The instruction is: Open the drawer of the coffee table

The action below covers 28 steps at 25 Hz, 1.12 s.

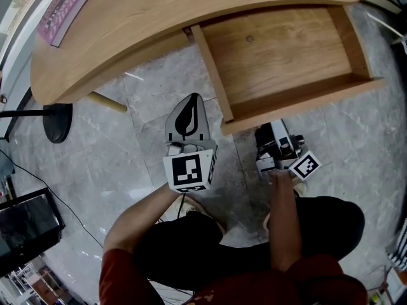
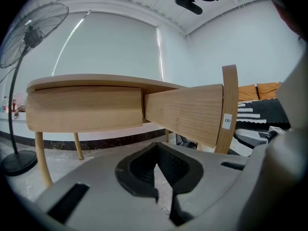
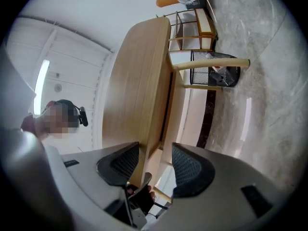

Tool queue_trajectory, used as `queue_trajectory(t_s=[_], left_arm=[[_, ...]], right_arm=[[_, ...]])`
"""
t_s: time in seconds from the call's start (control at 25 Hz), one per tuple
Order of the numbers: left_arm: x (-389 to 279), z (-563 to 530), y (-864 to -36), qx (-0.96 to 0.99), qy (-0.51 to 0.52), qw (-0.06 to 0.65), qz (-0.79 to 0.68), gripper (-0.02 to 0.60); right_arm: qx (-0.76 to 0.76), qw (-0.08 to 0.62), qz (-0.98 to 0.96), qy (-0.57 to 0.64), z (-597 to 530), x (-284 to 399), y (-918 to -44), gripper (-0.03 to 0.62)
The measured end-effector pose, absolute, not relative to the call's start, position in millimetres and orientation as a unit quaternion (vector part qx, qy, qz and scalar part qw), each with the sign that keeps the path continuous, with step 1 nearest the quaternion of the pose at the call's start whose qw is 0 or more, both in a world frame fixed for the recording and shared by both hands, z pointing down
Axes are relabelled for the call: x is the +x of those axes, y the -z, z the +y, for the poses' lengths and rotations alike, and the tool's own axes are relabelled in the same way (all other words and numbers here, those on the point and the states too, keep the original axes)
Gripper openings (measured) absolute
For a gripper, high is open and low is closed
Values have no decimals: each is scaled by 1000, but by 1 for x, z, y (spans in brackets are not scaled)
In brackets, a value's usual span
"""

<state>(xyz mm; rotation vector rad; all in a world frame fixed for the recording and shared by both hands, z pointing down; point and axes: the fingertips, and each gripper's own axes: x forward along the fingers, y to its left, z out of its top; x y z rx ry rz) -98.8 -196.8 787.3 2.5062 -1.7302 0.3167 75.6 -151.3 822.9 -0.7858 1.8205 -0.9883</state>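
Note:
The light wooden coffee table (image 1: 159, 18) has its drawer (image 1: 286, 49) pulled far out, and the drawer is empty inside. In the left gripper view the drawer's side (image 2: 187, 112) sticks out to the right of the table front. My left gripper (image 1: 191, 103) hangs over the floor left of the drawer, pointing at the table. Its jaws (image 2: 158, 167) are shut with nothing between them. My right gripper (image 1: 270, 132) sits just below the drawer front (image 1: 305, 100). It is open (image 3: 154, 162); a wooden edge of the table (image 3: 139, 81) runs between the pads without being pressed.
A pink book (image 1: 63, 11) lies on the table's far left corner. A standing fan's black base (image 1: 57, 122) is on the marble floor to the left, its head (image 2: 29, 32) high up. A black wire basket (image 3: 211, 76) stands beyond the table, and a dark box (image 1: 25, 224) sits lower left.

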Motion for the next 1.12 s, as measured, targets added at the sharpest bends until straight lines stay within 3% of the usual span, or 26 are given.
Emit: queue_trajectory(t_s=[0.32,0.6,0.92,1.12], left_arm=[[-100,-196,-791,816,-108,41,-566,6],[-100,-195,-794,818,-112,41,-563,6],[-98,-192,-802,824,-122,31,-553,6],[-99,-193,-801,823,-120,27,-555,6]], right_arm=[[-379,356,759,391,-152,66,-847,207],[-542,184,761,306,-160,80,-874,194],[-608,0,783,131,-159,70,-868,196],[-598,-42,794,98,-158,59,-870,199]])
